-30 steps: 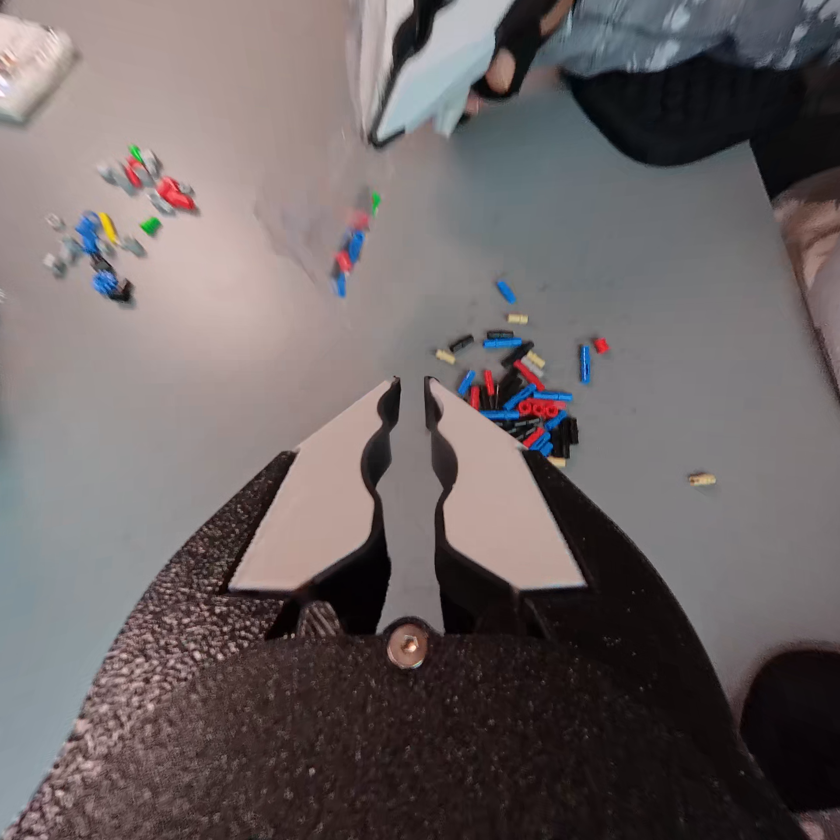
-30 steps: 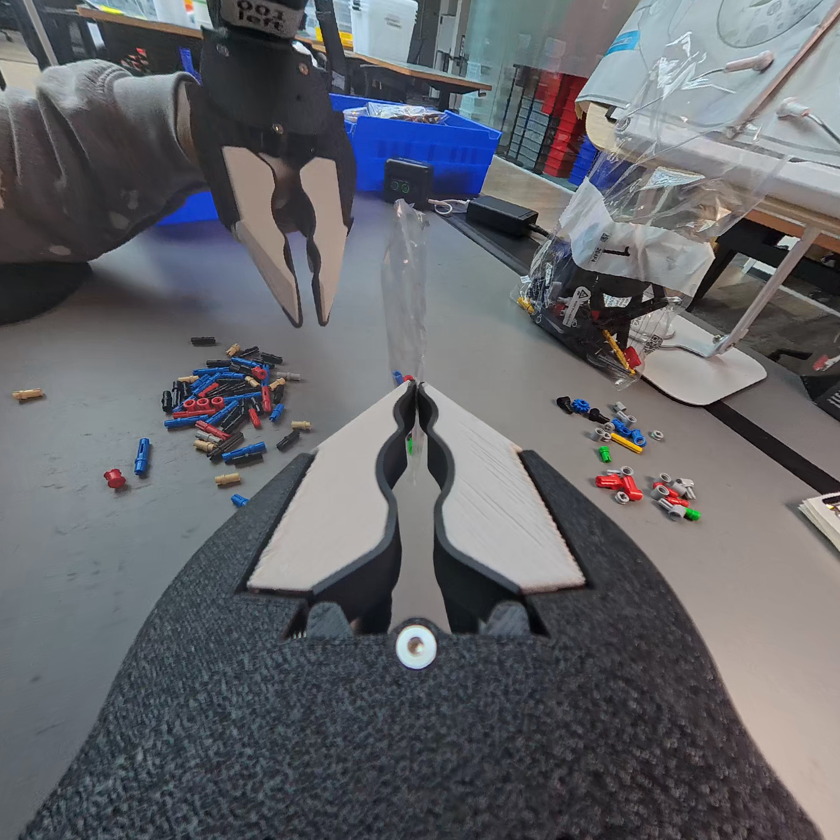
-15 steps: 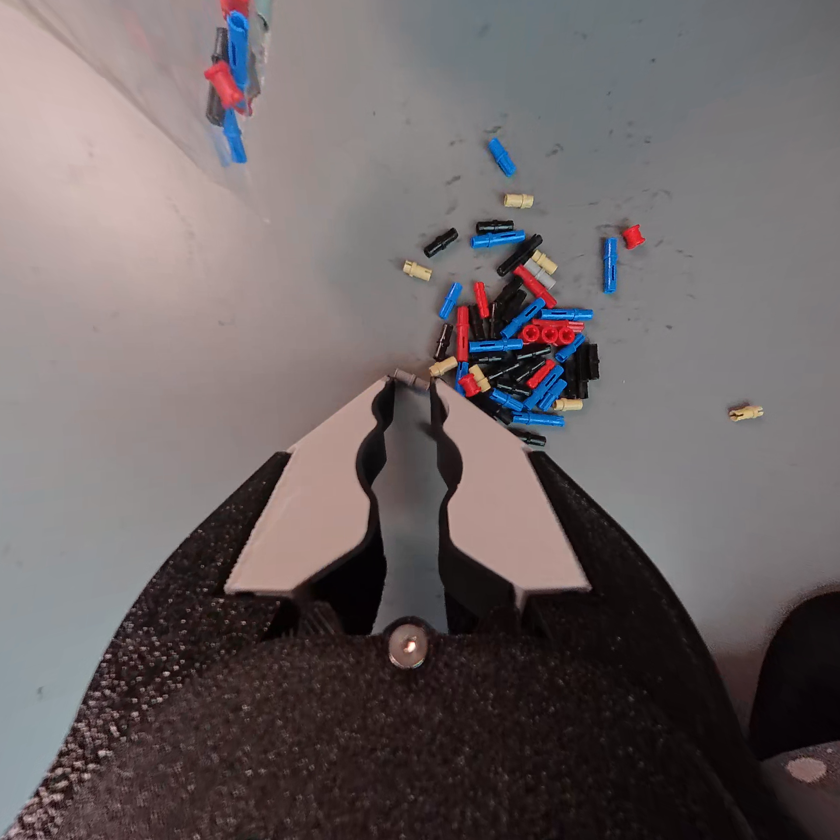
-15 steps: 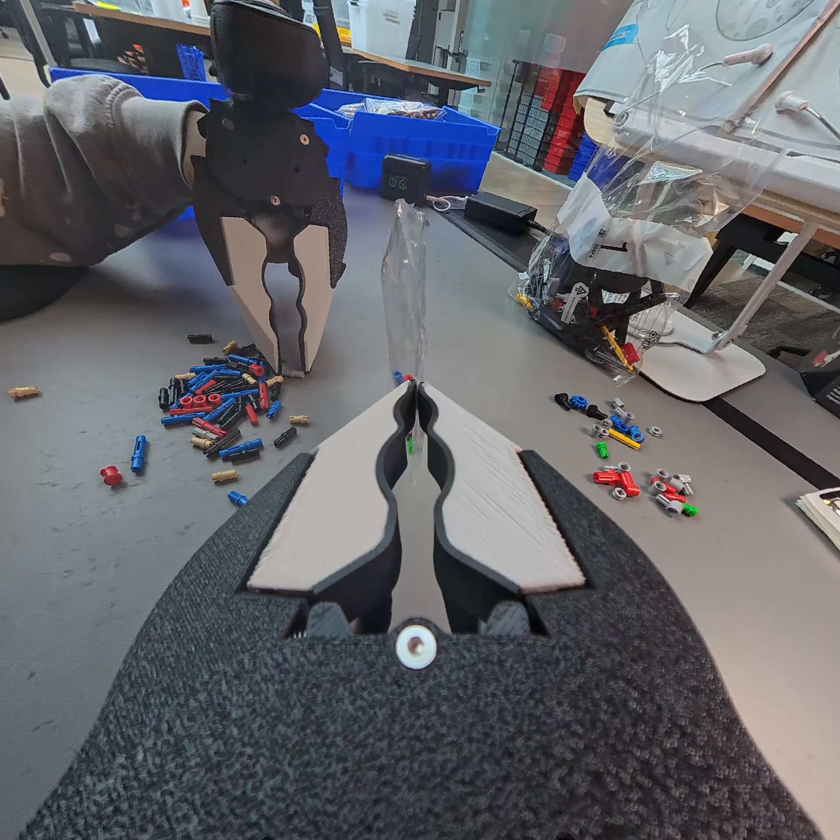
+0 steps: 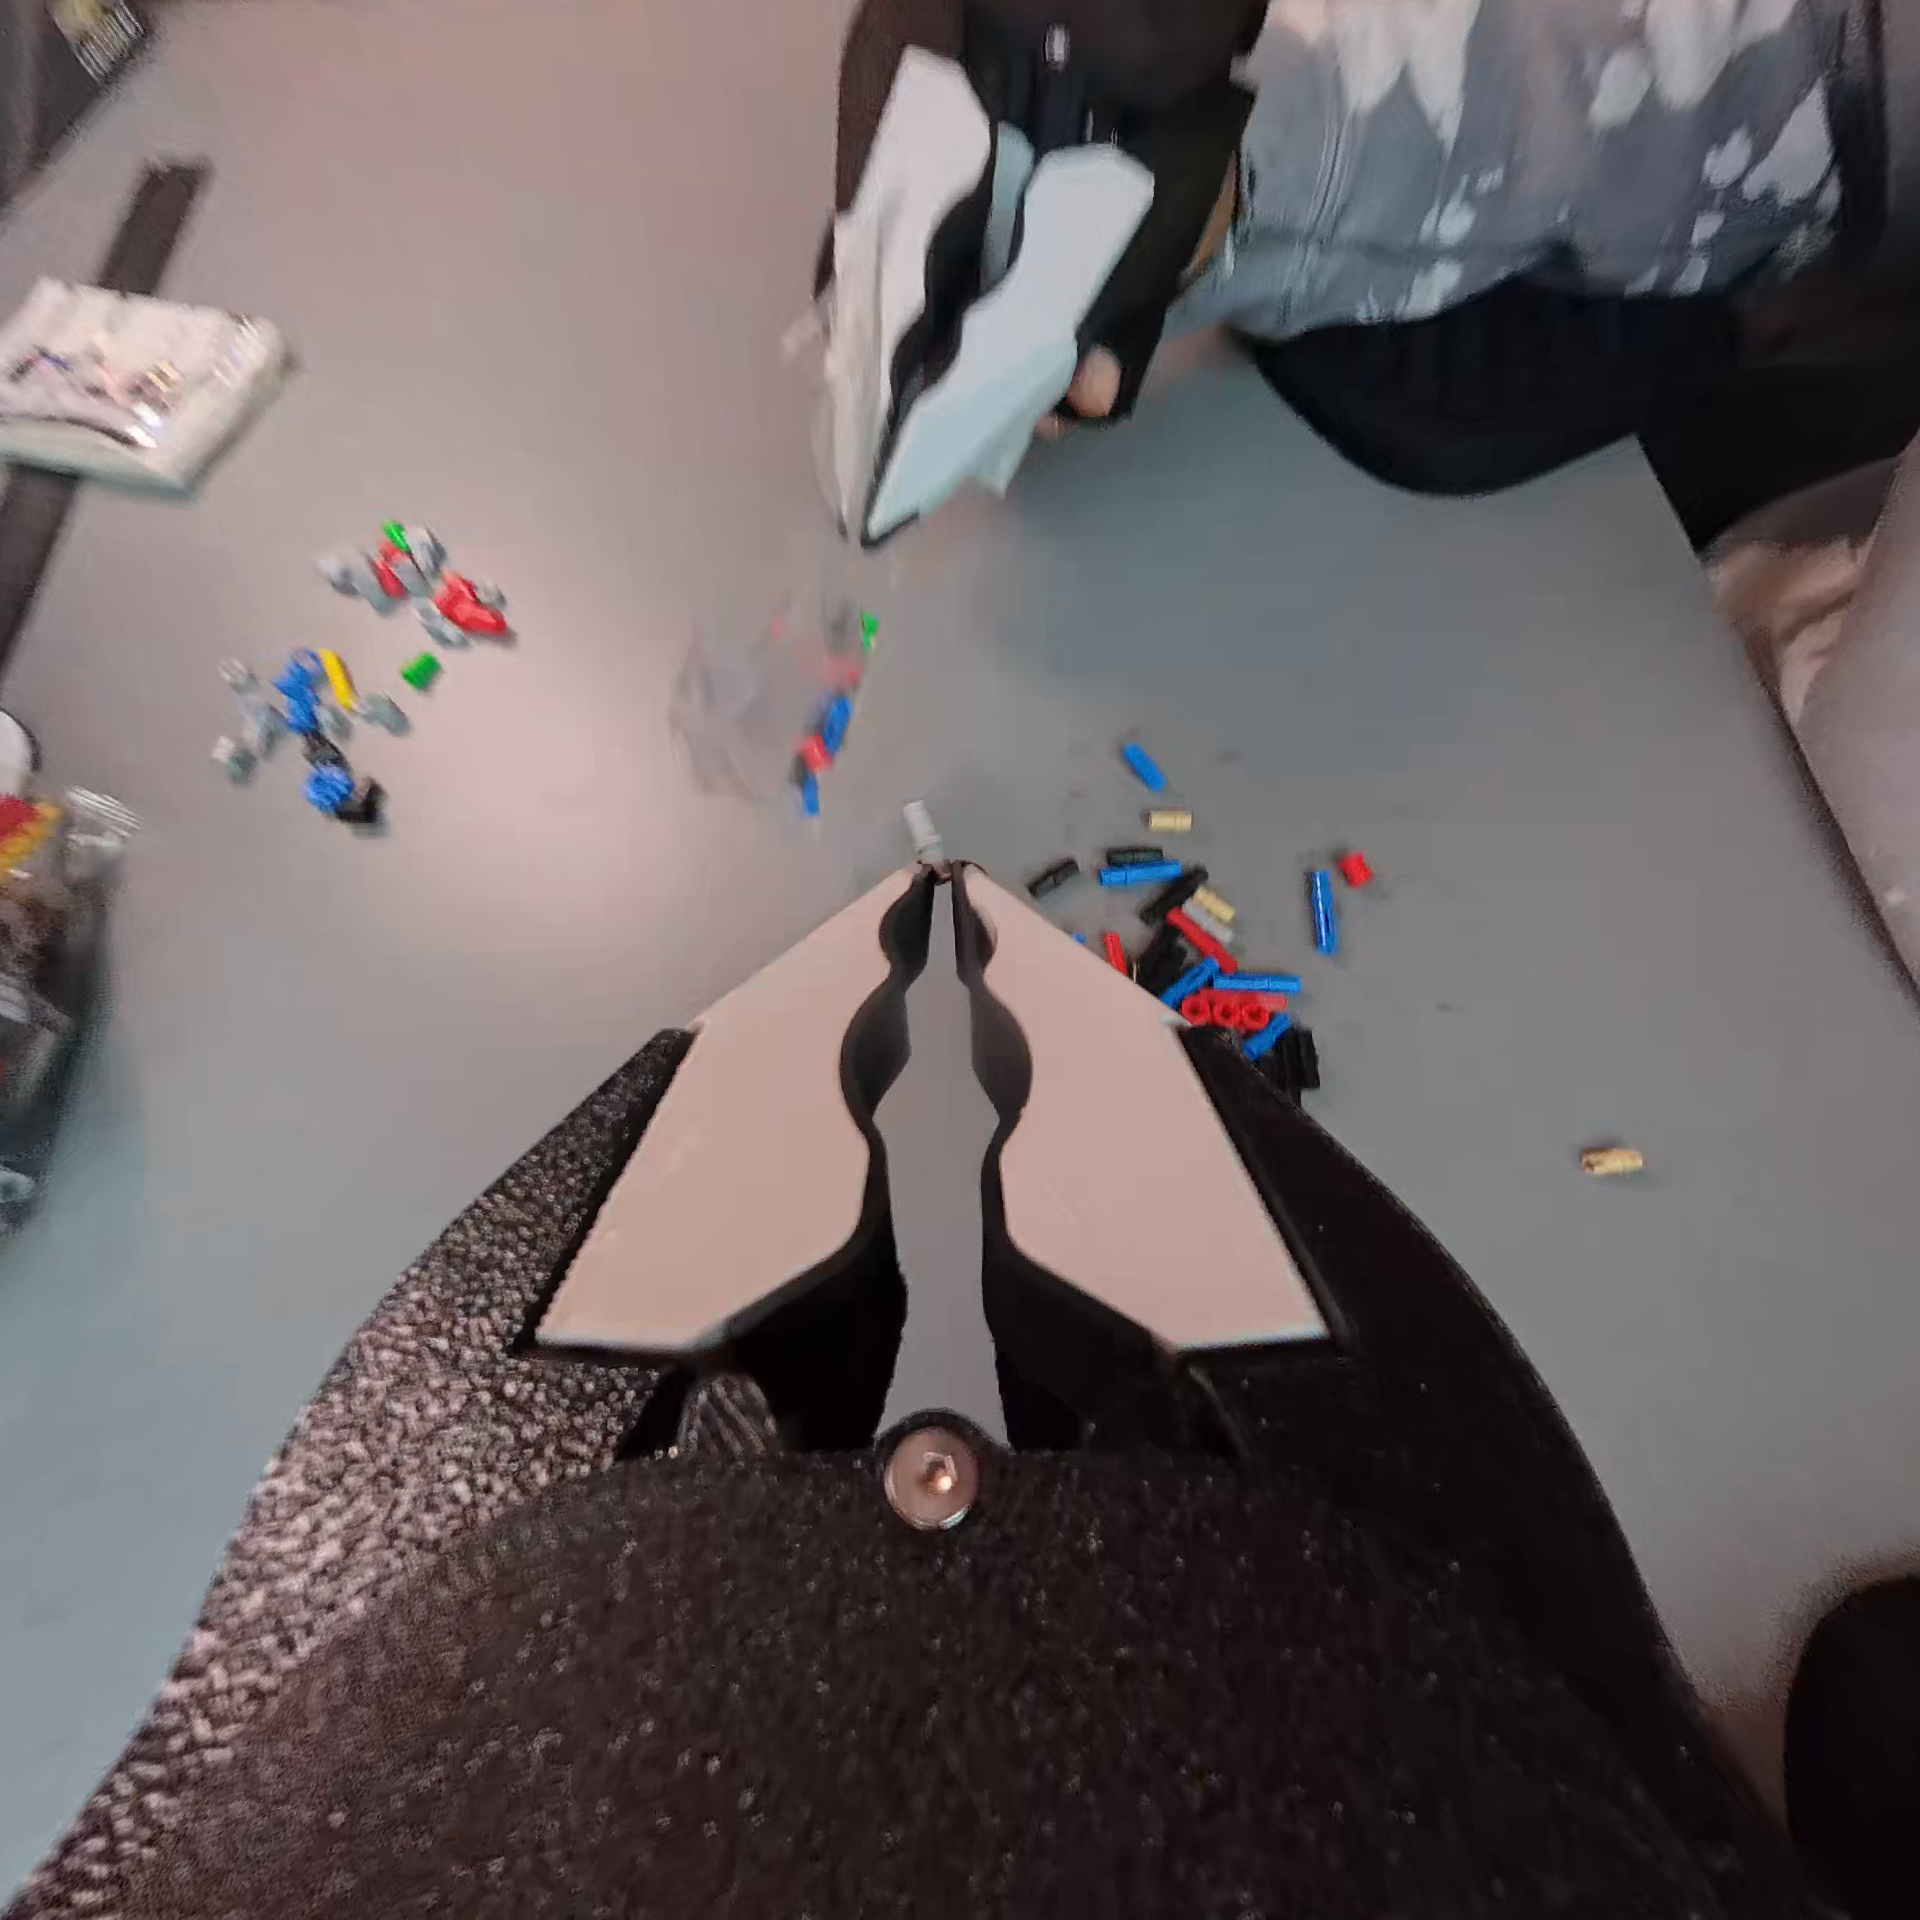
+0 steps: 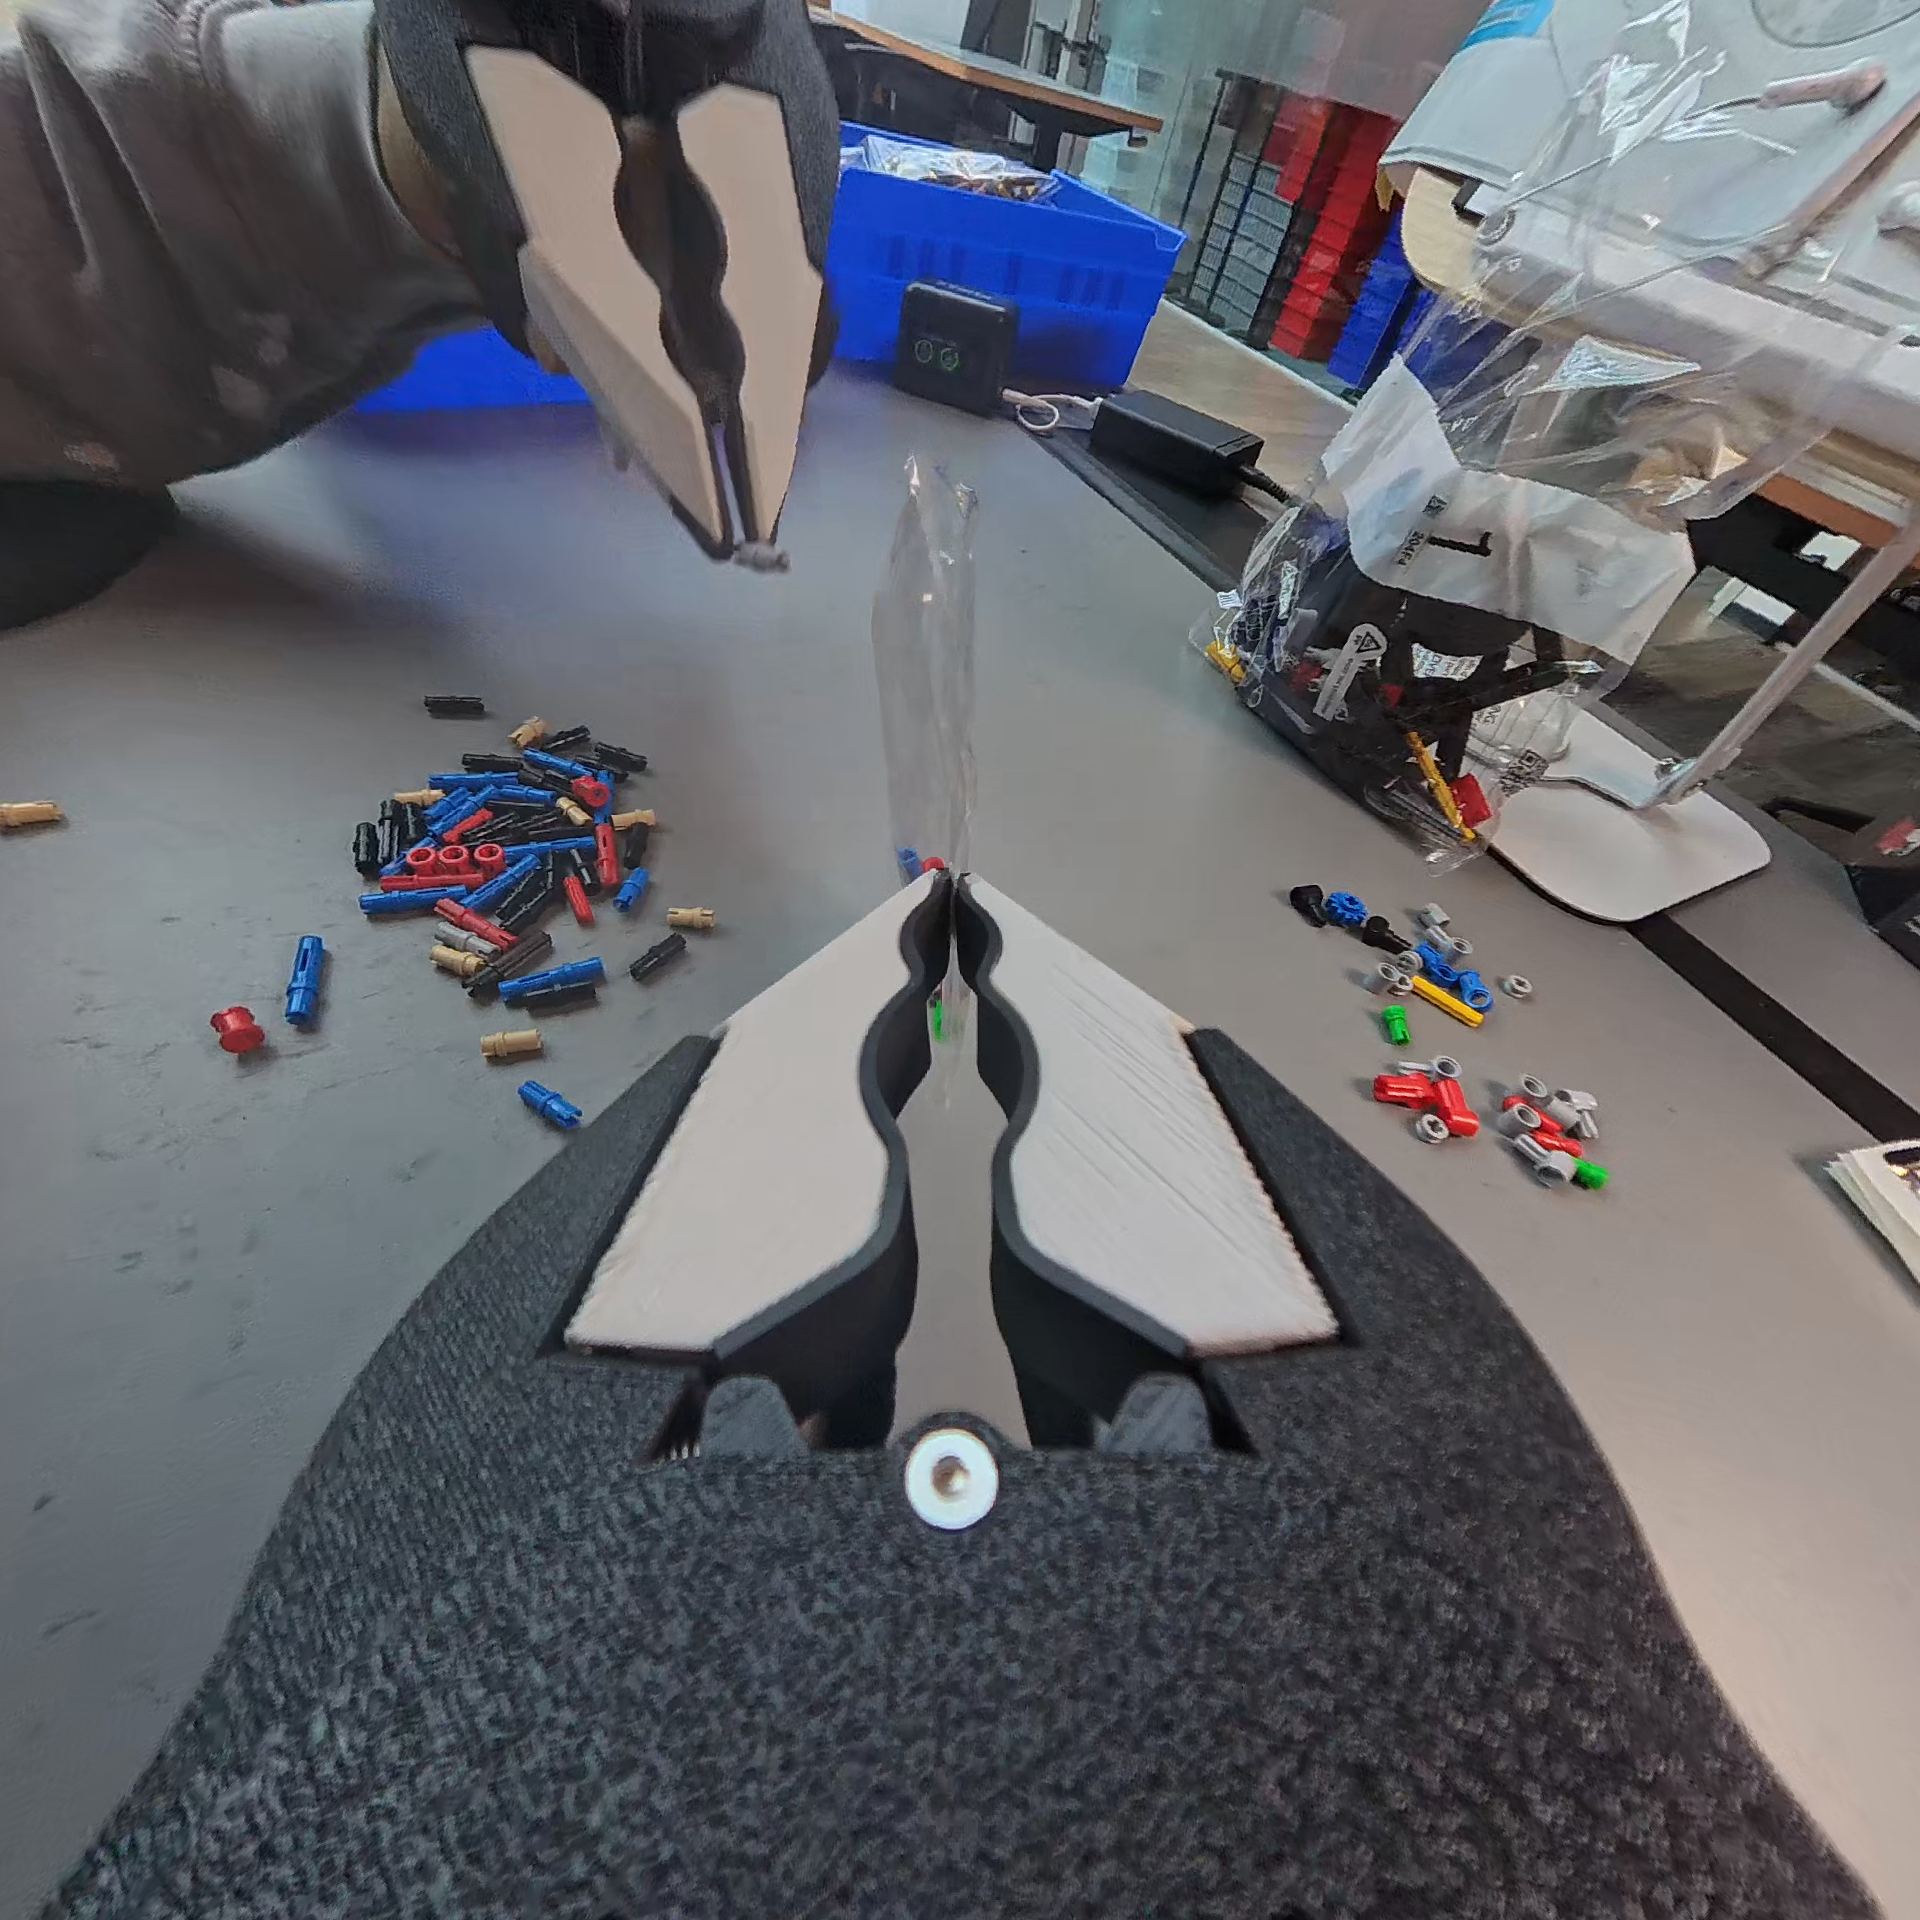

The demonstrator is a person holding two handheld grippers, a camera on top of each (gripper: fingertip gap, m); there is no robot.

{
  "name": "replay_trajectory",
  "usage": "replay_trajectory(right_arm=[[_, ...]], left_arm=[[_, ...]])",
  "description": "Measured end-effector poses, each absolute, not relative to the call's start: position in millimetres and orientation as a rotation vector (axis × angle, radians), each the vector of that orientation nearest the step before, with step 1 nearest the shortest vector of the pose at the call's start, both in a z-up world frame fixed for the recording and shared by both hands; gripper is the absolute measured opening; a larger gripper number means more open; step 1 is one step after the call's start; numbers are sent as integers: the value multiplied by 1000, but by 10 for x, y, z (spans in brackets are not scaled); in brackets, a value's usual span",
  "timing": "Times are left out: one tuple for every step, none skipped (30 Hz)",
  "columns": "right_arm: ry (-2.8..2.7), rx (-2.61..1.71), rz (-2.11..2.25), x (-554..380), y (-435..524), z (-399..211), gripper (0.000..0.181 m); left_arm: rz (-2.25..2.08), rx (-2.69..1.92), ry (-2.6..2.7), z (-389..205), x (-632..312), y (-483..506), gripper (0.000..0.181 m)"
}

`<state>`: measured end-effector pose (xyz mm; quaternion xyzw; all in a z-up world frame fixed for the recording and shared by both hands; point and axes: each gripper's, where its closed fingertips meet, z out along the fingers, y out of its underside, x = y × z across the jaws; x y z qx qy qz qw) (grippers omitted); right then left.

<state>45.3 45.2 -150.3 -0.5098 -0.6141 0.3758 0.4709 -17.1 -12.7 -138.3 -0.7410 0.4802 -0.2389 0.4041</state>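
Note:
My left gripper [image 5: 940, 871] is shut on a small grey pin [image 5: 920, 828] and holds it above the table; it also shows in the right wrist view [image 6: 750, 542], raised with the grey pin [image 6: 762, 558] at its tips. Below it lies a pile of blue, black, red and tan pins [image 6: 509, 857], also in the left wrist view [image 5: 1205, 961]. My right gripper [image 6: 953, 881] is shut on a clear plastic bag [image 6: 925, 665] that stands upright, with a few small parts inside. The bag shows blurred in the left wrist view [image 5: 774, 696] under the right gripper [image 5: 883, 520].
A second cluster of grey, red, blue and green parts [image 6: 1455, 1049] lies to the right. A larger clear bag of parts [image 6: 1382, 675] leans against a white stand [image 6: 1621, 852]. A booklet [image 5: 125, 384], blue bins [image 6: 997, 260] and a black power adapter [image 6: 1174, 442] sit farther off. The left gripper's tips are roughly 10 cm from the right gripper's.
My left gripper closed on a grey pin at the pile's edge and lifted it off the table. My right gripper has kept the bag still.

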Motion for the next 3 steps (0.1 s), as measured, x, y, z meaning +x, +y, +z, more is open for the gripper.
replay_trajectory(right_arm=[[-1513,-1243,916,447,438,-1508,0],[-1521,-1233,919,438,411,-1508,0],[-1530,-1223,925,431,379,-1507,0]], left_arm=[[-573,-1821,1185,-1238,-136,-92,3],[-530,-1791,1166,-1139,-113,-55,3],[-472,-1779,1155,-1092,-107,-12,3]])
